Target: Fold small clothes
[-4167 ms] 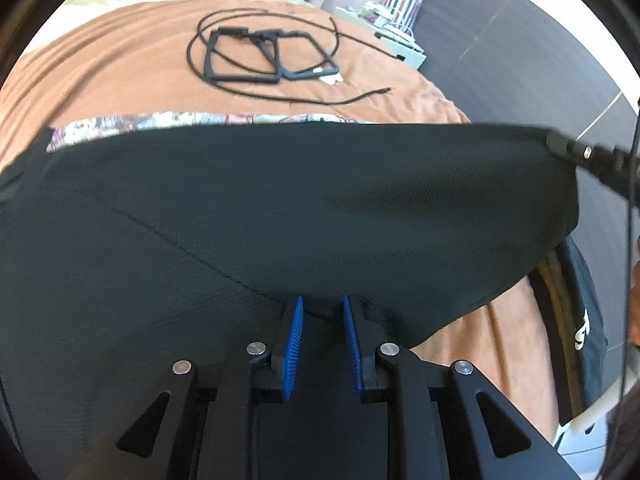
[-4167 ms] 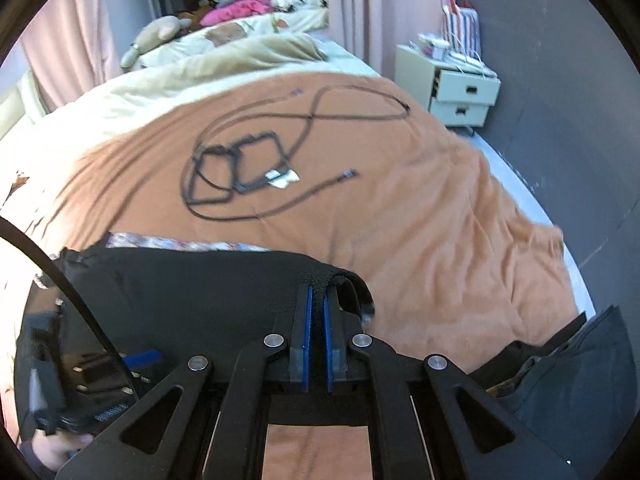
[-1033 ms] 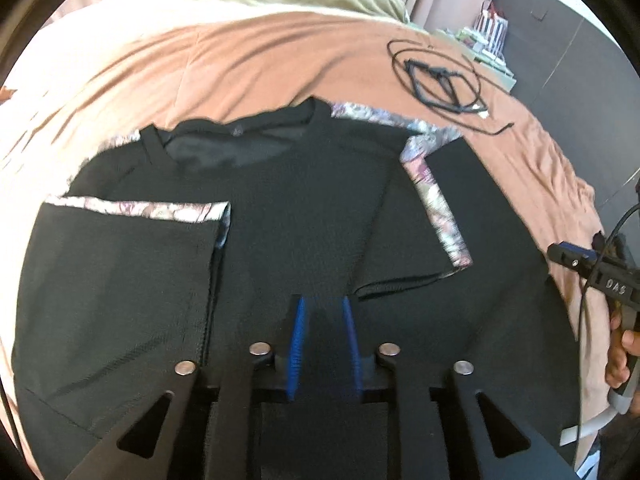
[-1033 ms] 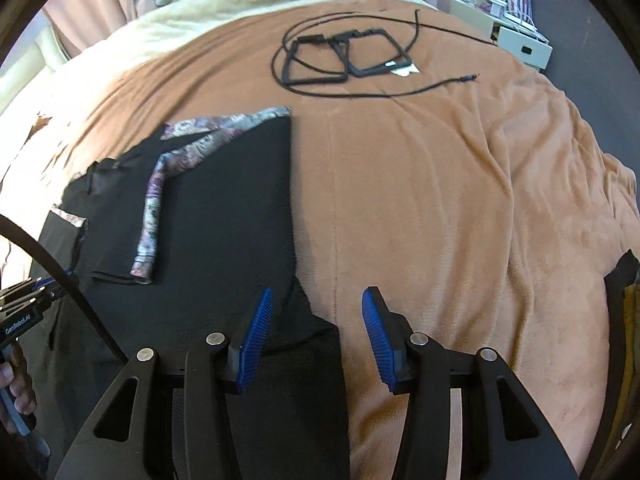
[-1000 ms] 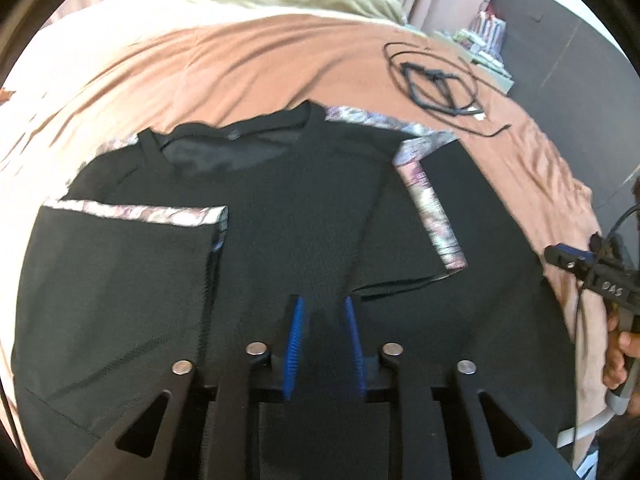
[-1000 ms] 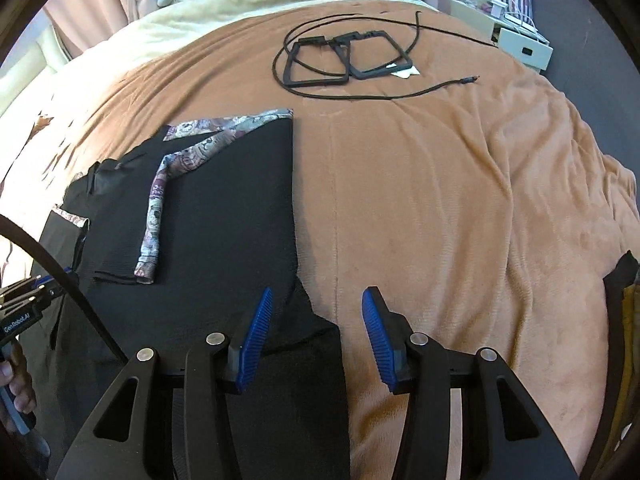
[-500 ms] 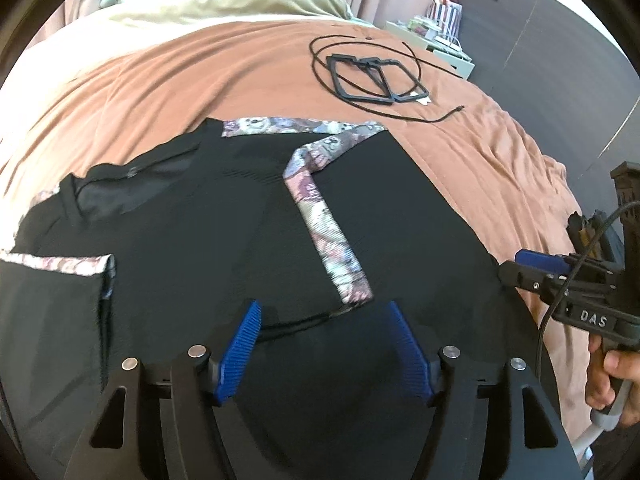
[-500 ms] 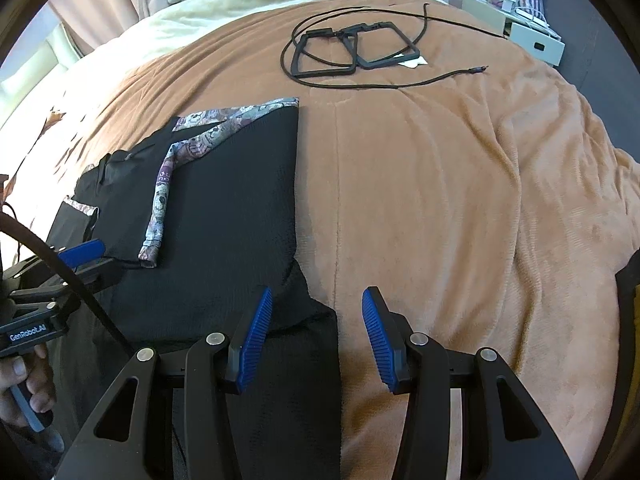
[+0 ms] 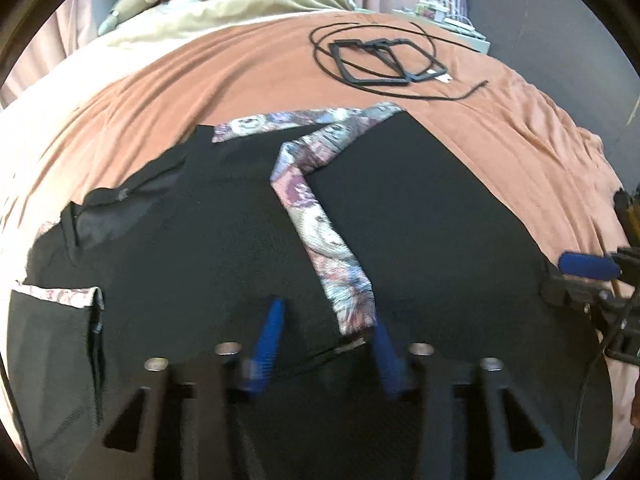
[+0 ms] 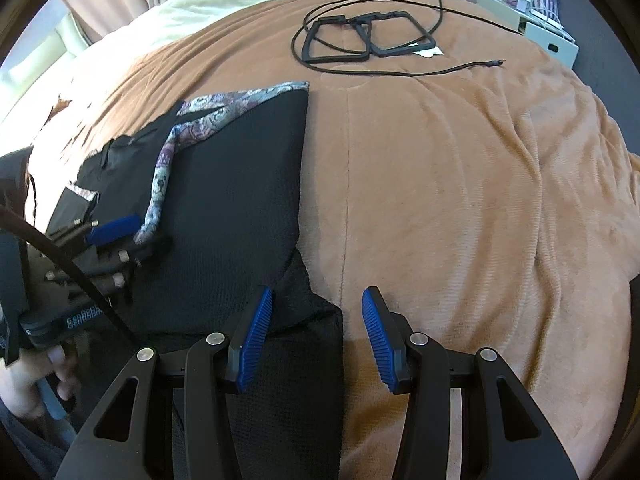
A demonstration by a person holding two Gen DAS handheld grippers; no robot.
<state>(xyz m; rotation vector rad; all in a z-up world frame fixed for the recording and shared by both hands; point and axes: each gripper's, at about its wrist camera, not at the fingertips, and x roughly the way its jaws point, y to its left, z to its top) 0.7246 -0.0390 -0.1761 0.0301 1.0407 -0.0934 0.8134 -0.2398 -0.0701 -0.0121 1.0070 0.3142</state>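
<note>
The left gripper point(image 9: 326, 340) is closing, its blue pads blurred, with the end of the folded sleeve's patterned cuff point(image 9: 320, 240) and the sleeve's black edge between them; the pads do not yet press on the cloth. The right gripper point(image 10: 316, 340) stands moderately open and holds nothing, straddling the hem corner of the black shirt point(image 10: 240, 200), which lies flat on the brown blanket point(image 10: 460, 200) of the bed.

Ahead of the left gripper, its own view shows the shirt's neckline and the other folded sleeve to the left. The right wrist view adds the left gripper from outside point(image 10: 116, 228), at the cuff's tip, with the person's hand point(image 10: 28, 380) below it. Far ahead of both lie black cables and frames point(image 9: 384, 60).
</note>
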